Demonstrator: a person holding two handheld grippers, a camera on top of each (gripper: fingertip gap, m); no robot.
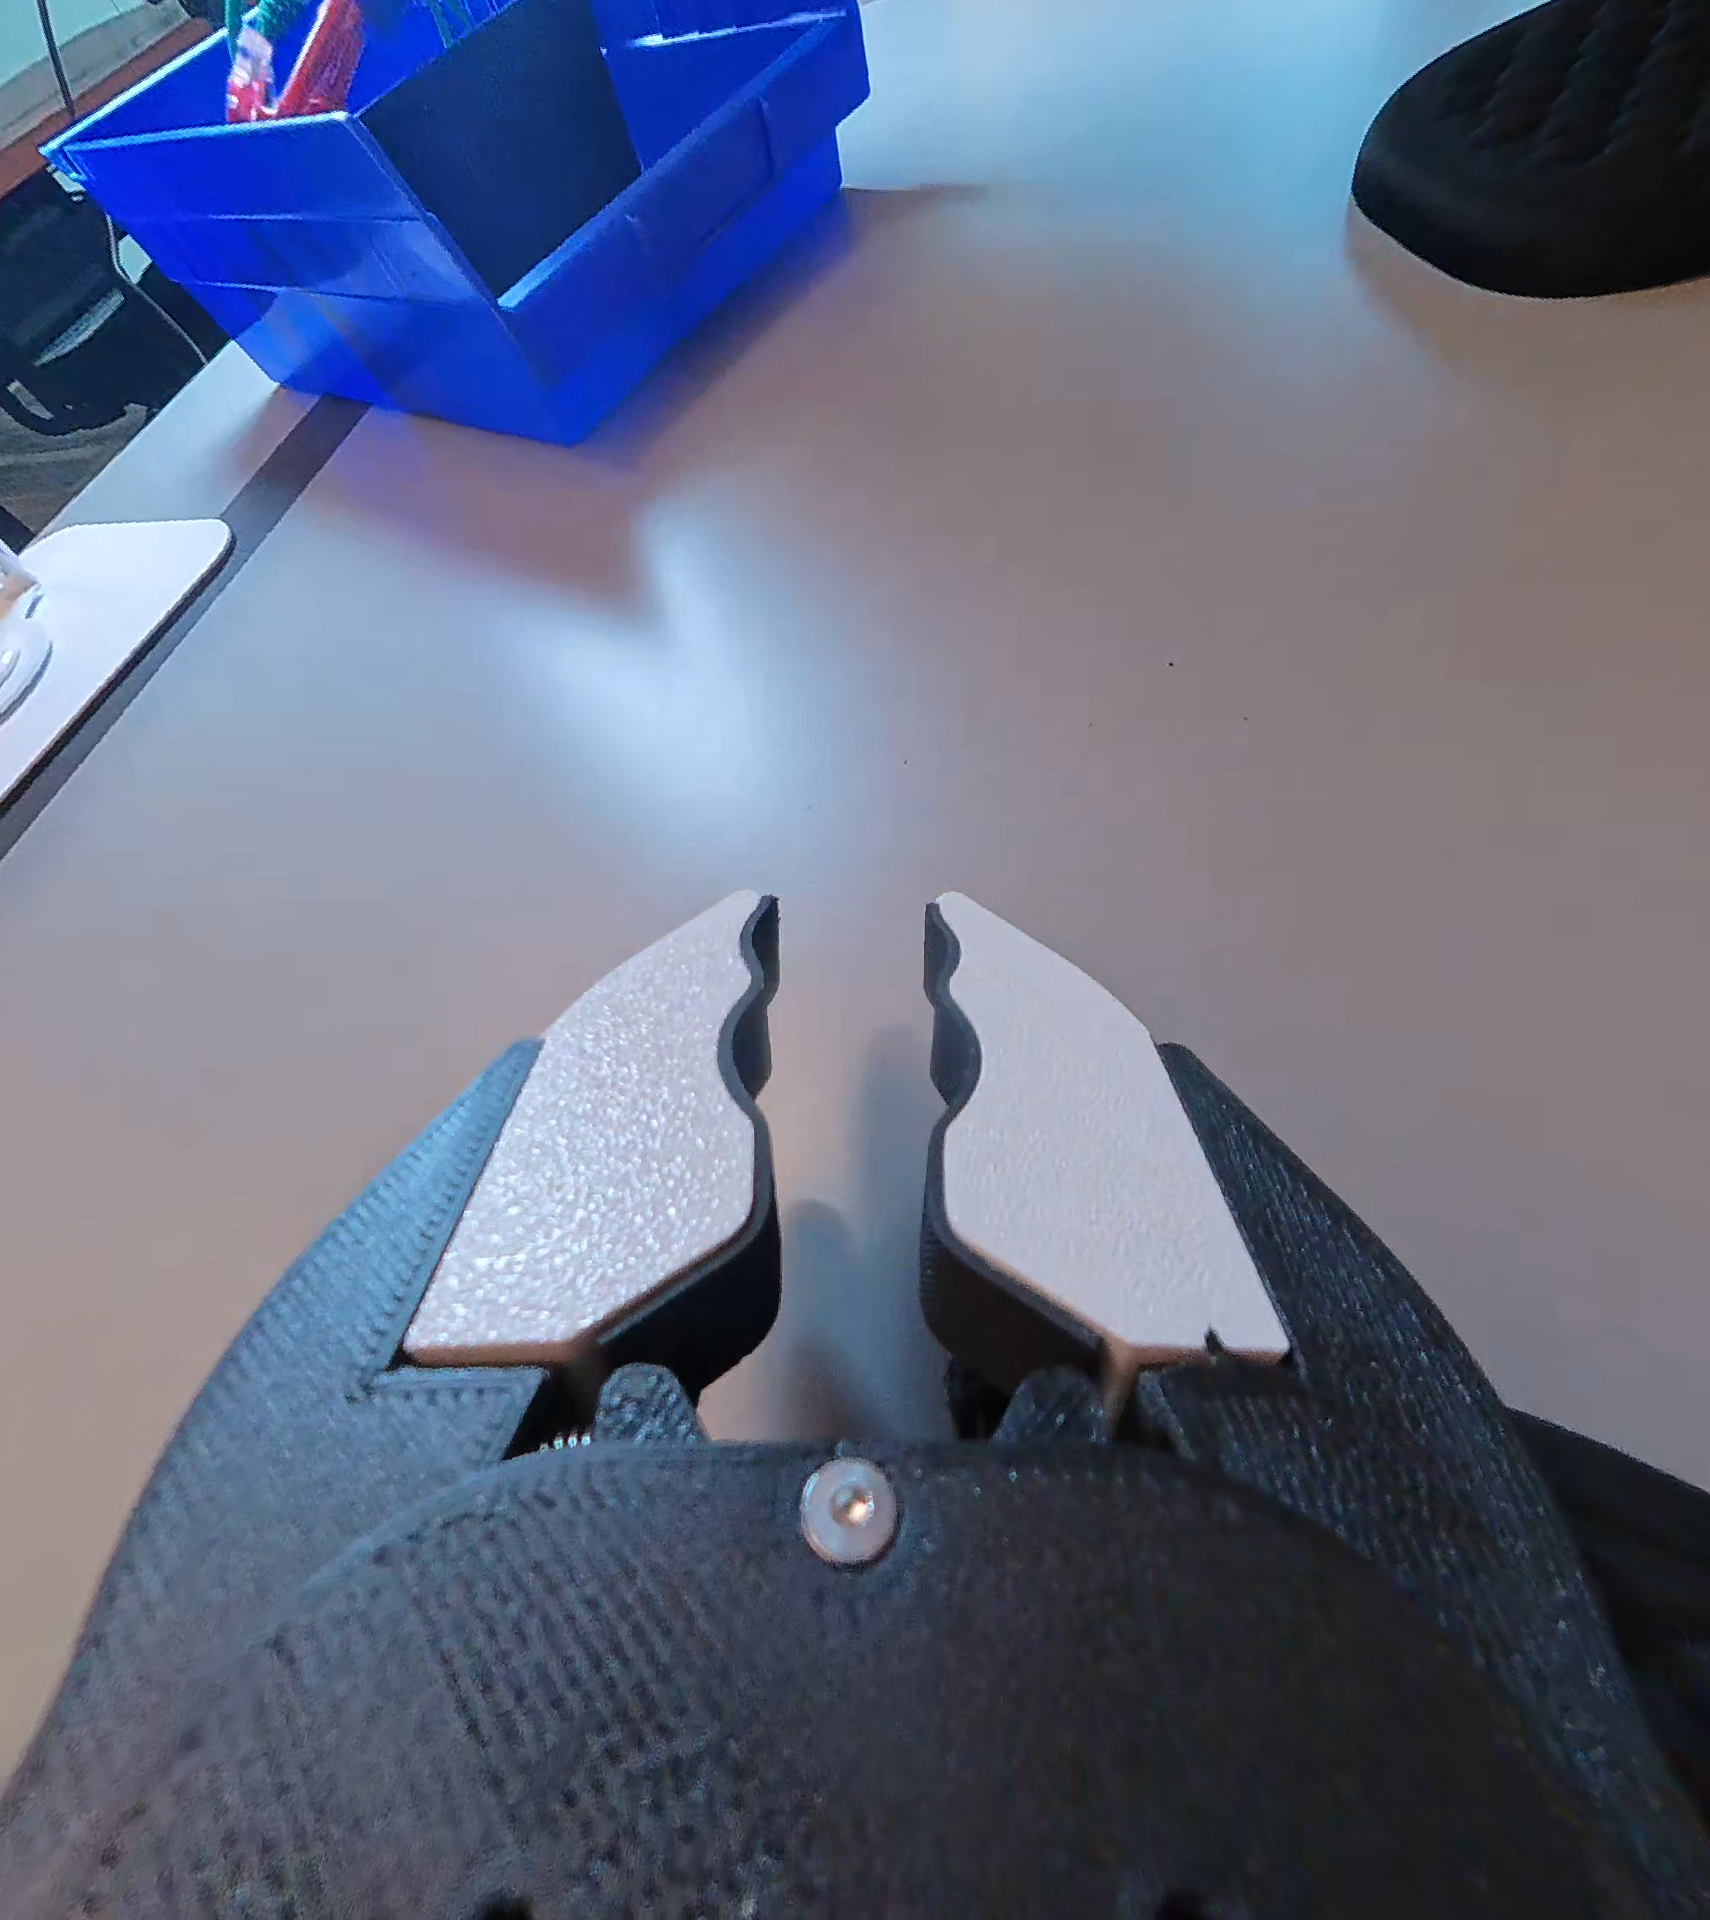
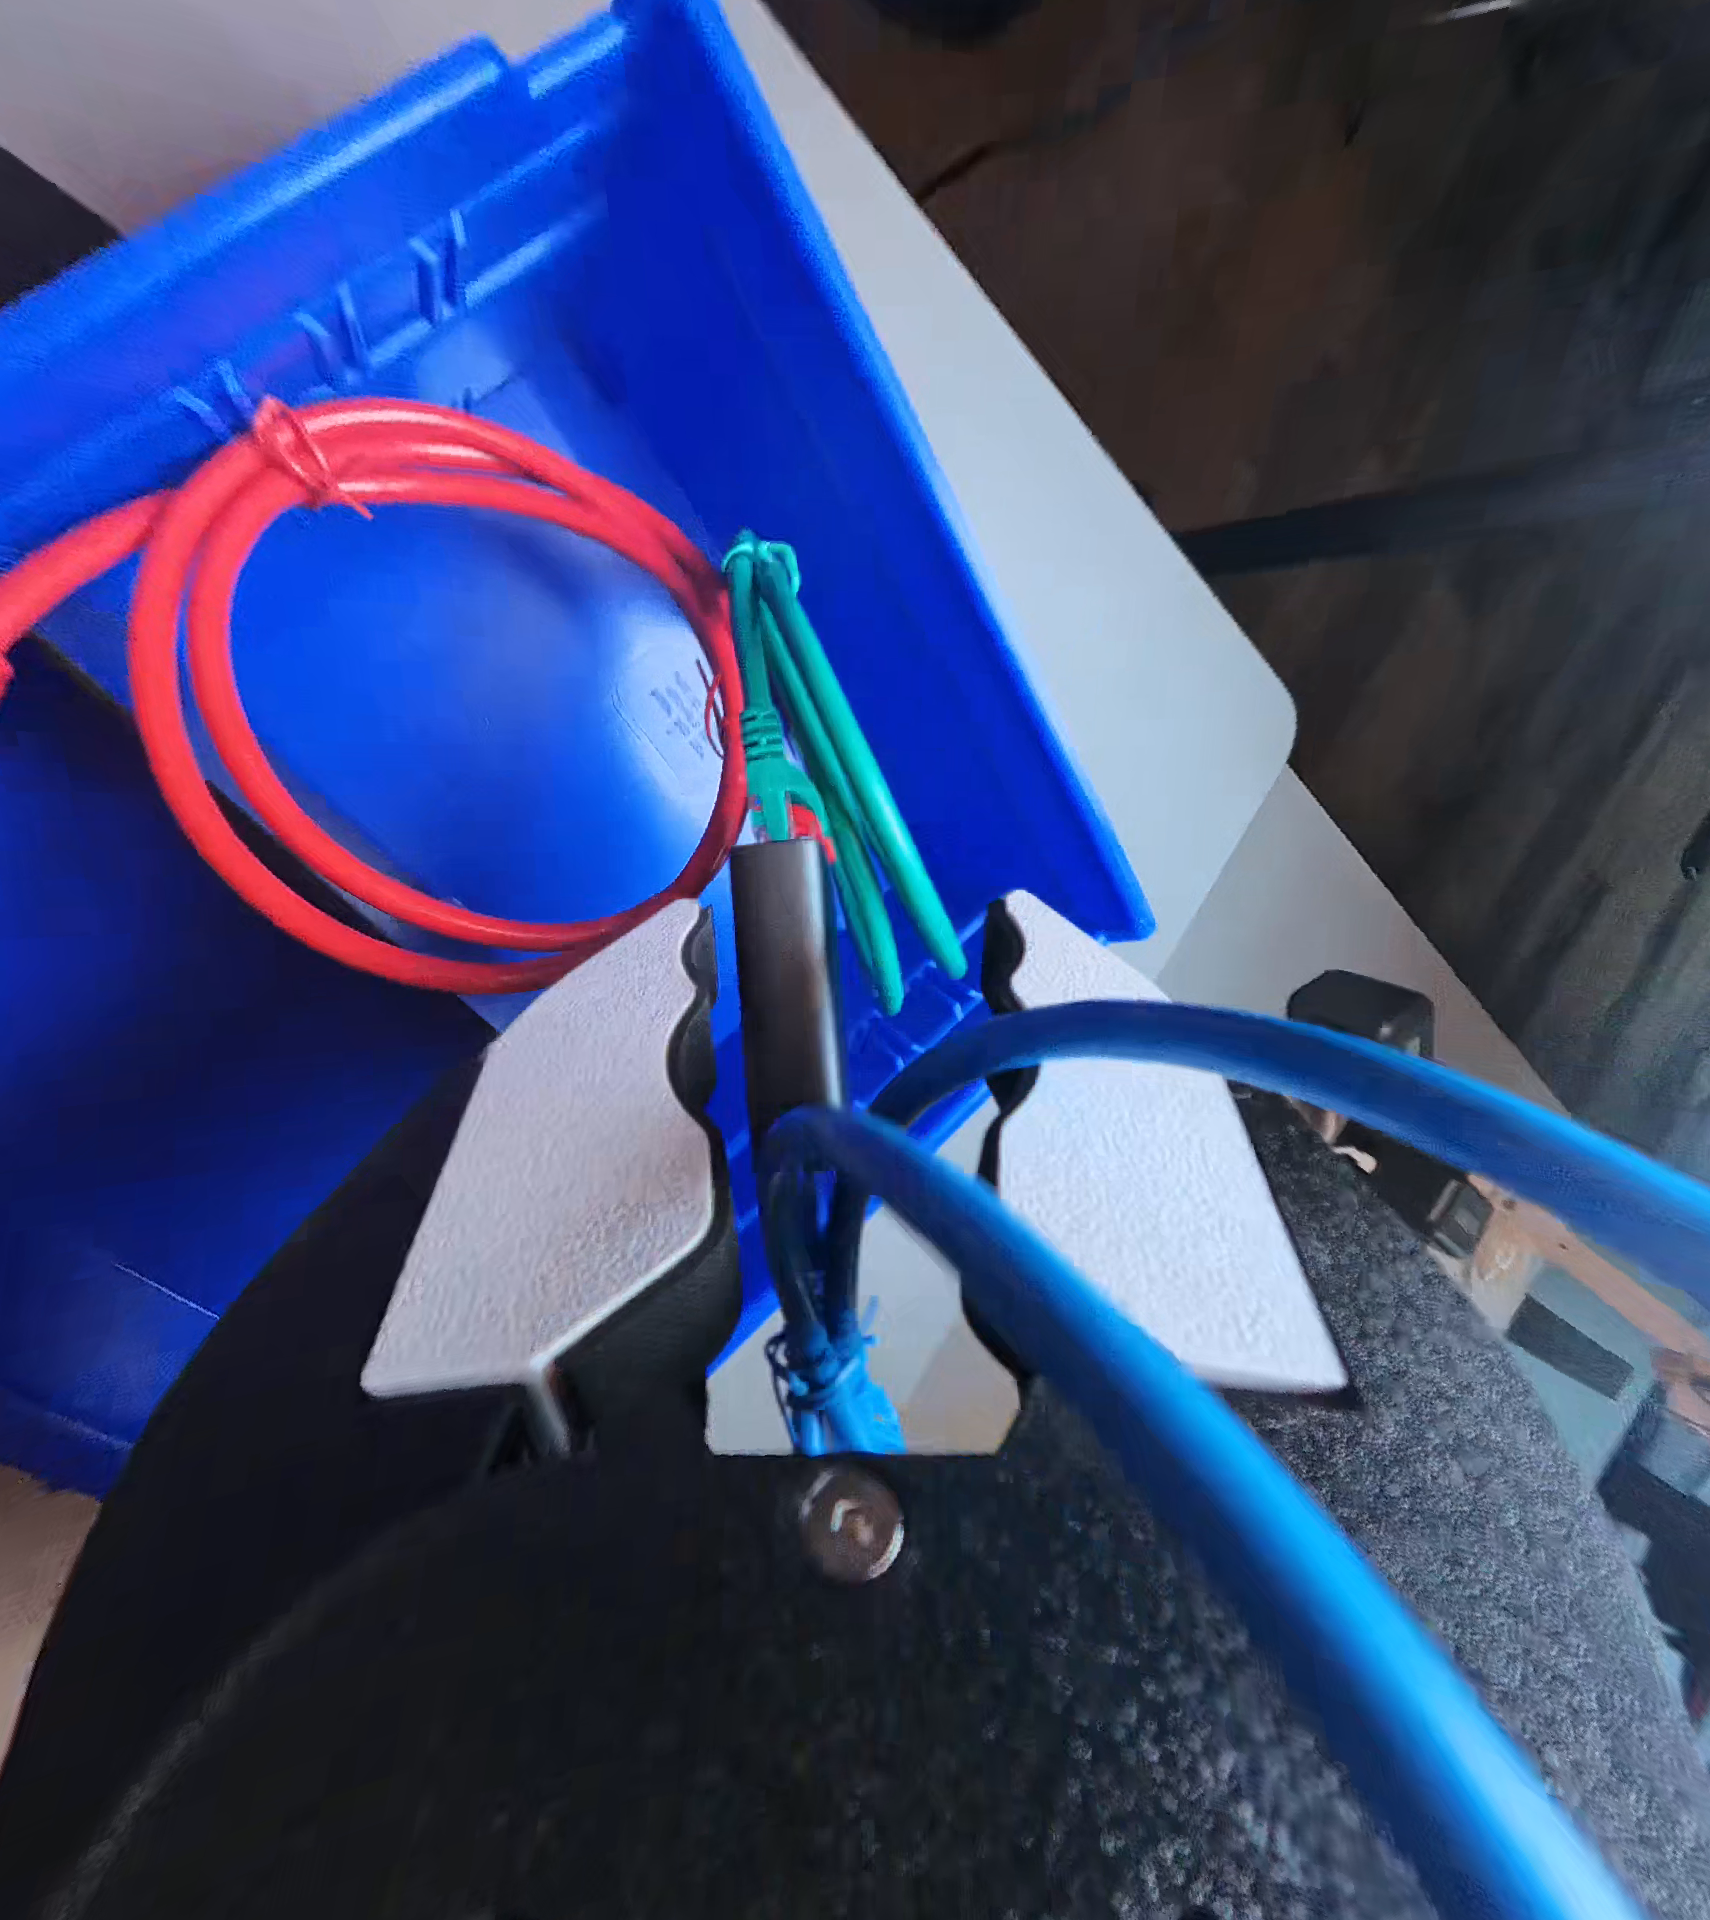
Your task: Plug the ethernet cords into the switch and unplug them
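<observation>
Glossy blue plastic bin [image 2: 830,436]; matt smooth table [image 1: 1246,675].

A blue bin [image 1: 477,239] is set on the pale surface [image 1: 1090,582], far left. A black mesh cushion [image 1: 1599,145], perhaps a chair seat, is seen far right. A white stand base [image 1: 30,665] lies at the left edge.

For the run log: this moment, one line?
left gripper open | right gripper open over blue bin | blue cord between its jaws | red cord, green cord in bin

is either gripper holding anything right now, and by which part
The left gripper holds nothing. A black flat piece with green, red and blue cords stands between the right gripper's jaws; grip unclear.
</observation>
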